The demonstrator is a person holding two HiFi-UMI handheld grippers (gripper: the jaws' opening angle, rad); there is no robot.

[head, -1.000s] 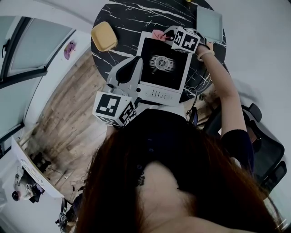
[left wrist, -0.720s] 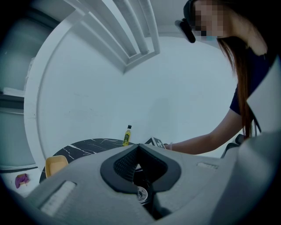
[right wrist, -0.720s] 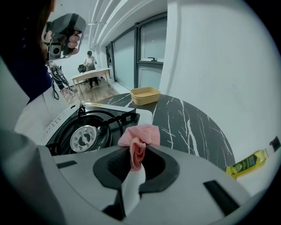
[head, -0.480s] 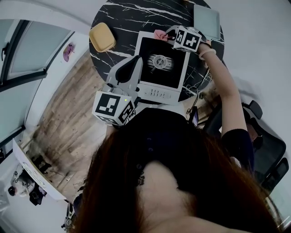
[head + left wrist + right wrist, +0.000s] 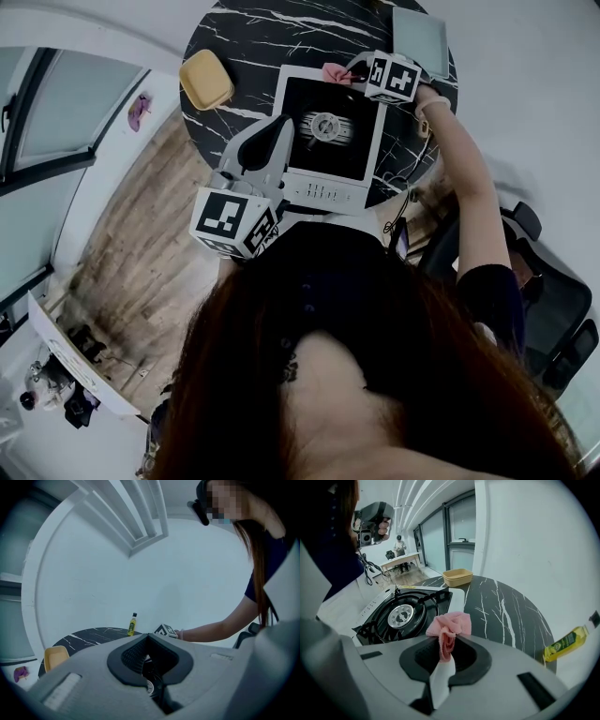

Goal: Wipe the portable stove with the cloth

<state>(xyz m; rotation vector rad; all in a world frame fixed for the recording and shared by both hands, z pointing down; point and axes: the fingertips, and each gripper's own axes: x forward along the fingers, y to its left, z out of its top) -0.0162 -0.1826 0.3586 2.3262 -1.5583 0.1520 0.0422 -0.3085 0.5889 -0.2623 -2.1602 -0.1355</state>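
The portable stove (image 5: 328,131) is white with a black top and a round burner (image 5: 401,614), and it sits on a round black marble table (image 5: 258,37). My right gripper (image 5: 446,649) is shut on a pink cloth (image 5: 450,626). In the head view the pink cloth (image 5: 335,73) lies at the stove's far edge, beside the right gripper (image 5: 361,75). The left gripper (image 5: 277,131) hovers over the stove's left side. Its jaws are shut on nothing and point up at the wall in the left gripper view (image 5: 148,645).
A yellow tray (image 5: 206,80) sits on the table's left part, and a grey-green board (image 5: 419,42) lies at its far right. A small yellow bottle (image 5: 565,643) stands near the table's edge. Office chairs (image 5: 553,300) stand to the right on the floor.
The right gripper with the cloth has shifted slightly along the stove's far edge. The left gripper has held its place.
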